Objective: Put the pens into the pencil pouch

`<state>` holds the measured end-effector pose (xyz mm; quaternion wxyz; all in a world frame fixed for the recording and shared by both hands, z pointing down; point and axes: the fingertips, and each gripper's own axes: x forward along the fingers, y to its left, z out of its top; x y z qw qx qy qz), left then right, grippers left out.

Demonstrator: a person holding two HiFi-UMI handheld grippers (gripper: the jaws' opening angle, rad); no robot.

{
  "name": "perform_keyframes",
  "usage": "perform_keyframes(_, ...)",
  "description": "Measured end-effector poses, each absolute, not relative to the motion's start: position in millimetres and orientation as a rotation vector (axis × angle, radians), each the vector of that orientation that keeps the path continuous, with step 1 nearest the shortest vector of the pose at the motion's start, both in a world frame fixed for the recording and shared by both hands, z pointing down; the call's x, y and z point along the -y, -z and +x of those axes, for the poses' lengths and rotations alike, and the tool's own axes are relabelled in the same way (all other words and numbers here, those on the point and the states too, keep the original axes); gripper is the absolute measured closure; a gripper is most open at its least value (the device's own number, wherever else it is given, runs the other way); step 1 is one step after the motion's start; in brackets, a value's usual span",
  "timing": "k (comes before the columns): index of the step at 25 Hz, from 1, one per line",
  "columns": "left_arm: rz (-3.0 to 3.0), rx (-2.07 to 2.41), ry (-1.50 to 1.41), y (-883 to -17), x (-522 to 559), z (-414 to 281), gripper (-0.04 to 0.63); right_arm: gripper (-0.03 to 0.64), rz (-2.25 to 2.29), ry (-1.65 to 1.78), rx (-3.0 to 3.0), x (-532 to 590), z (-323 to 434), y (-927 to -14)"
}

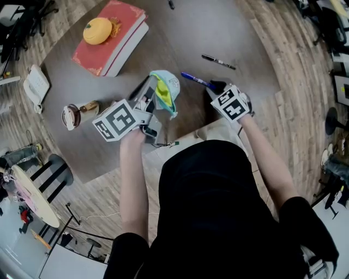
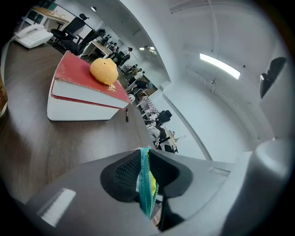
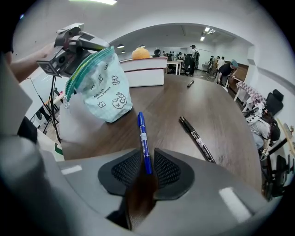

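A light teal pencil pouch (image 1: 165, 91) with a yellow lining hangs just above the table, held up by its zipper edge (image 2: 146, 184). My left gripper (image 1: 150, 95) is shut on that edge, and the pads (image 2: 124, 175) pinch the teal zipper. The pouch (image 3: 102, 90) shows its printed side in the right gripper view. A blue pen (image 1: 194, 79) lies on the table right of the pouch. My right gripper (image 1: 218, 87) stands open over its near end, with the pen (image 3: 143, 140) running between the jaws. A black pen (image 1: 218, 61) lies further back, right of the blue one (image 3: 197, 138).
A red book (image 1: 112, 38) with an orange (image 1: 97, 30) on top lies at the back left. A white phone (image 1: 36, 84) and a tipped cup (image 1: 79, 113) sit near the left edge. Another dark pen (image 1: 171, 4) lies at the far edge of the round brown table (image 1: 240, 38).
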<state>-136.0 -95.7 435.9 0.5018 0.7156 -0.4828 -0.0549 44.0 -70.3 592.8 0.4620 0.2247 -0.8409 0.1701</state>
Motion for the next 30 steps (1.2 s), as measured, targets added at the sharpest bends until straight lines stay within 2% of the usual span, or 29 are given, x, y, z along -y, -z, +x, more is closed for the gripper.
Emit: perform_keyframes(30, 1.756, 1.153, 0.118, -434.3, 93.7, -133.0, 0.543, 0.569, 0.599, -0.389, 2.064, 67.0, 59.1, -589.8)
